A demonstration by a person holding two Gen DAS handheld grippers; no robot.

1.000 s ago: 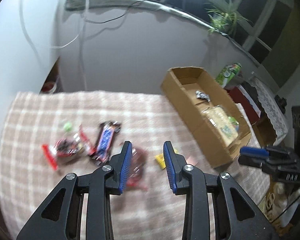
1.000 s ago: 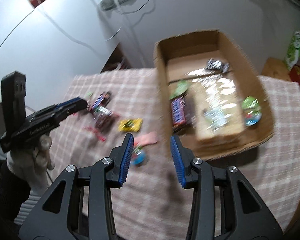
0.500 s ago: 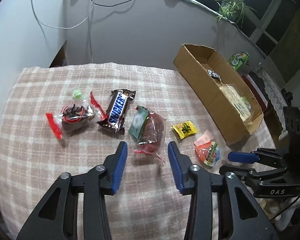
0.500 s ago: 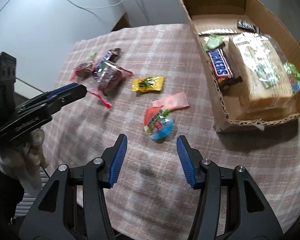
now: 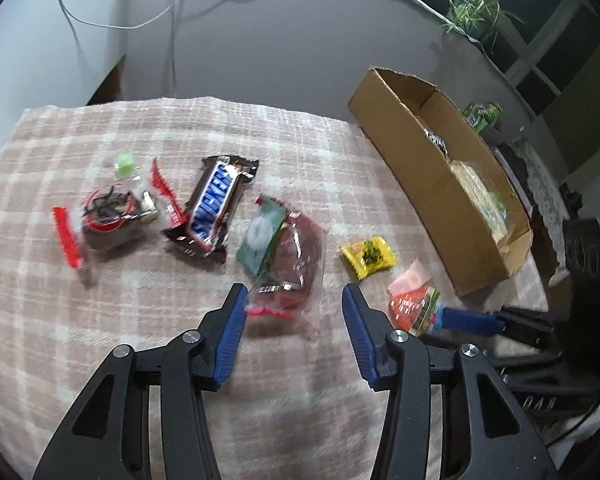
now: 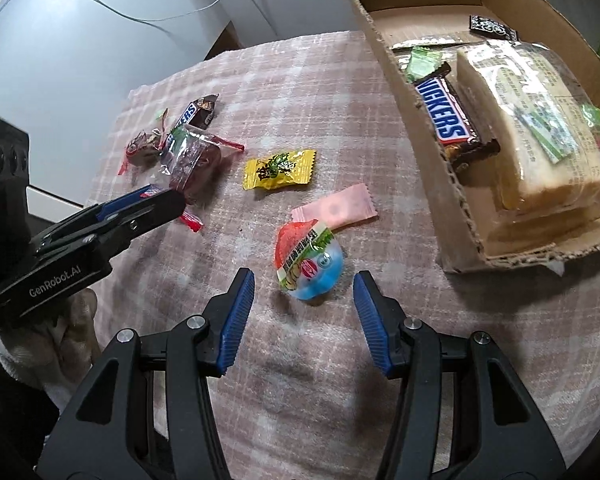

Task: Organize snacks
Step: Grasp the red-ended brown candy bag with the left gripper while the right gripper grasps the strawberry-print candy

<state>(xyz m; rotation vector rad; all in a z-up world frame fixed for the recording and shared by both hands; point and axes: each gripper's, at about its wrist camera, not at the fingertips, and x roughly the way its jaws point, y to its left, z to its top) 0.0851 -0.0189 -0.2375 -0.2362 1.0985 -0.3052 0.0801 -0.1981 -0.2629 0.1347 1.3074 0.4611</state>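
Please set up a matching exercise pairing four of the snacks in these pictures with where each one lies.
Snacks:
1. Yellow candy
2. Round jelly cup
3. Large wrapped cake
4. Clear wrapper with red ends

Places:
A. Inside the cardboard box
B. Ahead of the open right tool
C. Farthest from the box, beside the Snickers bar on the cloth
D. On the cloth, next to the pink wrapper

Pairs: 1-D, 2-B, 3-A, 4-C

Cardboard box [image 6: 428, 128] cut off at right.
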